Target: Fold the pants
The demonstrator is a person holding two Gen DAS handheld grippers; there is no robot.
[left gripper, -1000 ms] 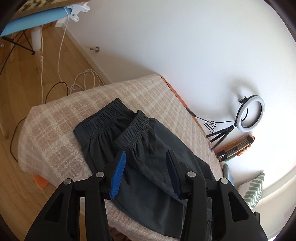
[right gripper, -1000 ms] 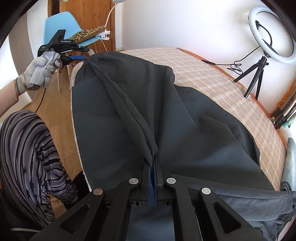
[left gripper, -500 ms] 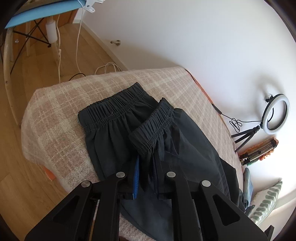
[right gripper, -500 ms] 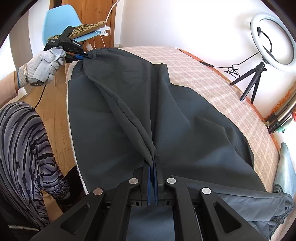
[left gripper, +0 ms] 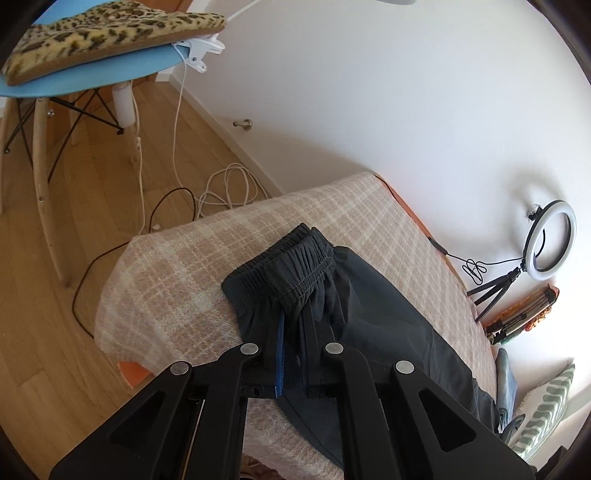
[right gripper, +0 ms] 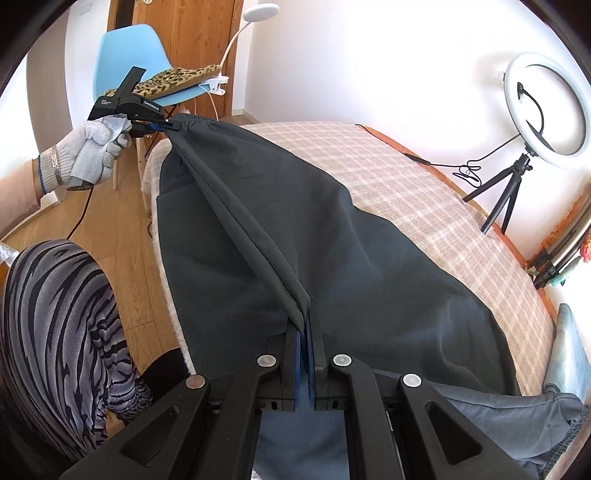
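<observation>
Dark grey pants lie lengthwise on a bed with a checked beige blanket. In the left wrist view their elastic waistband is bunched double near the bed's end. My left gripper has its jaws closing on the fabric just below the waistband, and the pads pinch it. In the right wrist view my right gripper is shut on a fold of the pants. A taut ridge of cloth runs from it to the left gripper, held by a gloved hand.
A blue chair with a leopard-print cushion stands past the bed's end, above cables on the wood floor. A ring light on a tripod stands by the wall. The person's striped legs are at the bed's left side.
The left gripper's jaws closed on the cloth by the waistband and drew it up and over, so the two waistband halves now lie together. The fold between the grippers has pulled taut.
</observation>
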